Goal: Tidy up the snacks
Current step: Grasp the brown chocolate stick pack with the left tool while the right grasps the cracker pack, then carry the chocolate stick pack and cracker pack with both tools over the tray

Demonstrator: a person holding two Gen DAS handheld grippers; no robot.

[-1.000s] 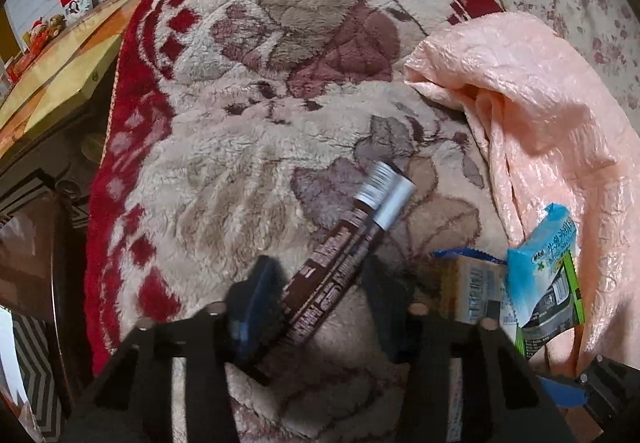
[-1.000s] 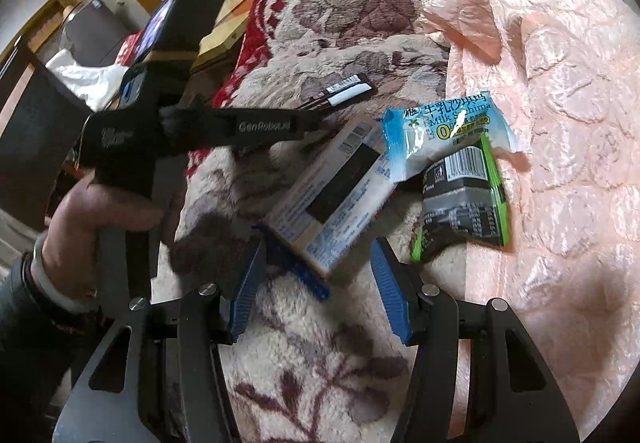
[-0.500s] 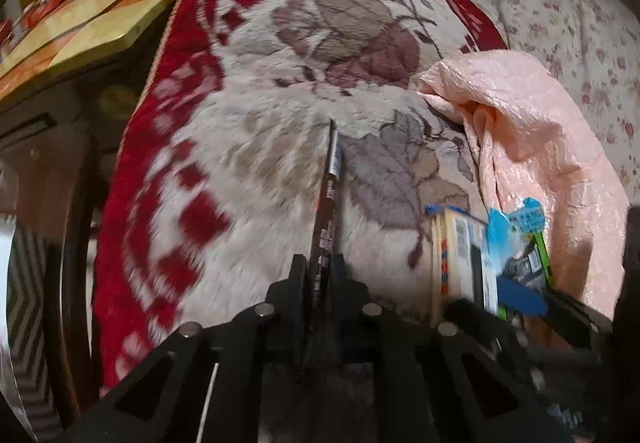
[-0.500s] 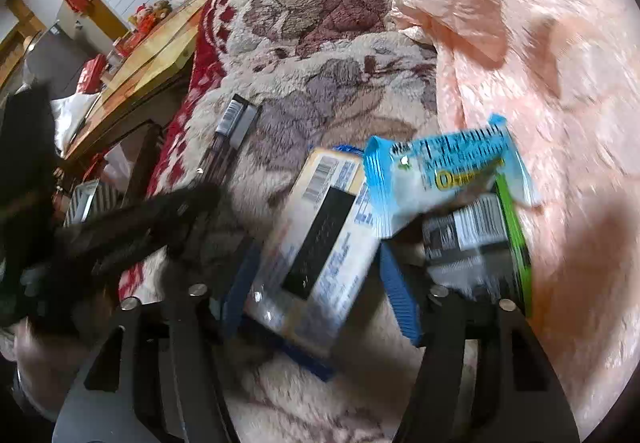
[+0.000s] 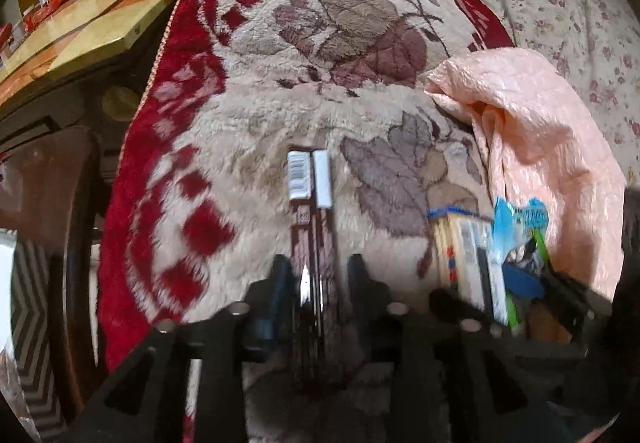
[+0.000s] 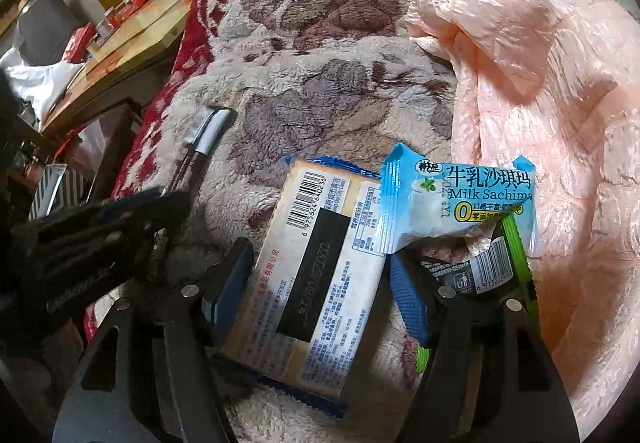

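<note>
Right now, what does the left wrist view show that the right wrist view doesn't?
Only the left wrist view: the left tool head-on, opening, with the brown stick pack between its pads, and the floral cushion.
Only the right wrist view: the right tool opening around the yellow cracker pack, readable Milk Sachima wrapper, white bag.
Both: those three snacks, green-edged black packet, fleece blanket, pink quilt, wooden table.

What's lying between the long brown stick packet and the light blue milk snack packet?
The flat cream biscuit packet with a barcode, seen clearest from the right wrist view.
</note>
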